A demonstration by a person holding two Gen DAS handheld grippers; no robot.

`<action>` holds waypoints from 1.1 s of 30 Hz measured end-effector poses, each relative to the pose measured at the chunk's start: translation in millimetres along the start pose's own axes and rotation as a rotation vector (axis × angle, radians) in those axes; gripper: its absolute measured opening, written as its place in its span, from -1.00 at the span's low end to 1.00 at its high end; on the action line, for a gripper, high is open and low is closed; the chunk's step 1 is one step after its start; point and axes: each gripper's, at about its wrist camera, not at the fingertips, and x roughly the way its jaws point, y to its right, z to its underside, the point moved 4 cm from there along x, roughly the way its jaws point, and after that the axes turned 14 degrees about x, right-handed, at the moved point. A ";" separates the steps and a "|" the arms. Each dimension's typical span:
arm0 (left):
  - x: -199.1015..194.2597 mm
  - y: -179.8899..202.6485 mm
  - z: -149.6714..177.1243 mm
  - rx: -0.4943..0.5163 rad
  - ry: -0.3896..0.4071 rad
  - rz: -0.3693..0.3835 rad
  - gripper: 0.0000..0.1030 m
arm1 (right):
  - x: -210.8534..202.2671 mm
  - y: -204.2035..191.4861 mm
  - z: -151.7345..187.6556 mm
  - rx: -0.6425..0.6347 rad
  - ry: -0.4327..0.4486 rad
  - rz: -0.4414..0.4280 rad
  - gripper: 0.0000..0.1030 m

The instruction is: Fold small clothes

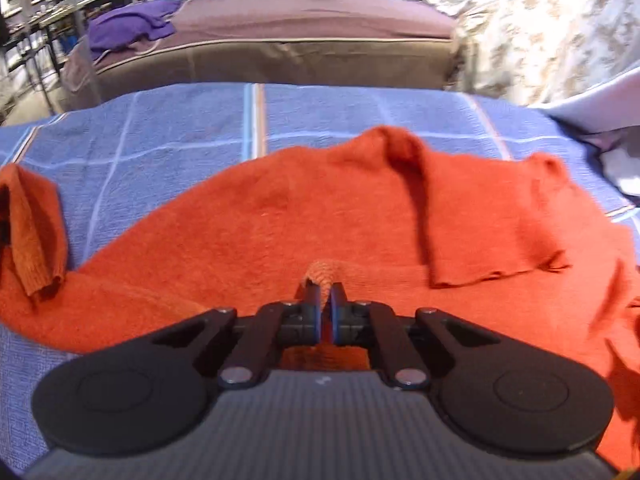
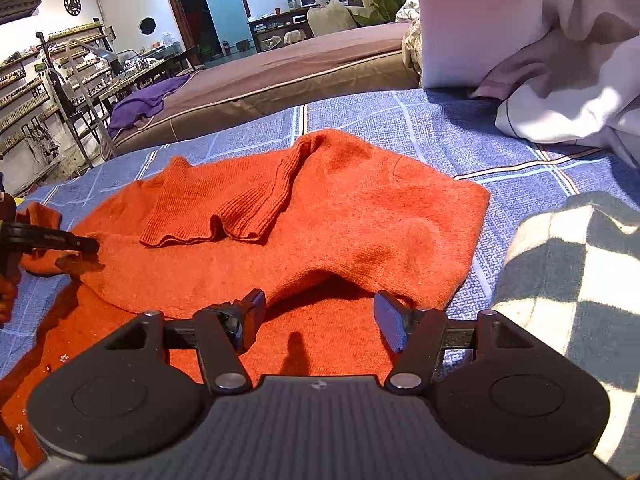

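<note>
The fuzzy orange knitted sweater [image 2: 320, 216] lies spread over the blue checked bedcover [image 2: 400, 120], one ribbed sleeve [image 2: 224, 208] already laid across its body toward ten o'clock in the right wrist view. The left gripper [image 1: 326, 300] is pinched tight on a fold of the sweater's near edge, a ridge of knit standing up between its blue pads. The right gripper [image 2: 316, 320] has its fingers spread wide and holds nothing, poised just above the doubled hem at six o'clock, where the top layer arches up off the layer under it. The step in hand looks like taking the bottom edge with both tools to fold it away toward twelve o'clock. To do it well, the right gripper should probably slide low under that raised lip and close on the same layers the left holds, level with it, so the edge rises evenly. Loose knit stretches and sags, so lift gently, keep both grips at matching height, and avoid dragging the folded sleeve out of place.
</note>
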 end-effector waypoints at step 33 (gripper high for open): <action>-88.6 53.0 -135.9 0.139 0.214 -0.021 -0.89 | 41.5 1.0 18.4 -0.620 -0.002 0.394 -0.58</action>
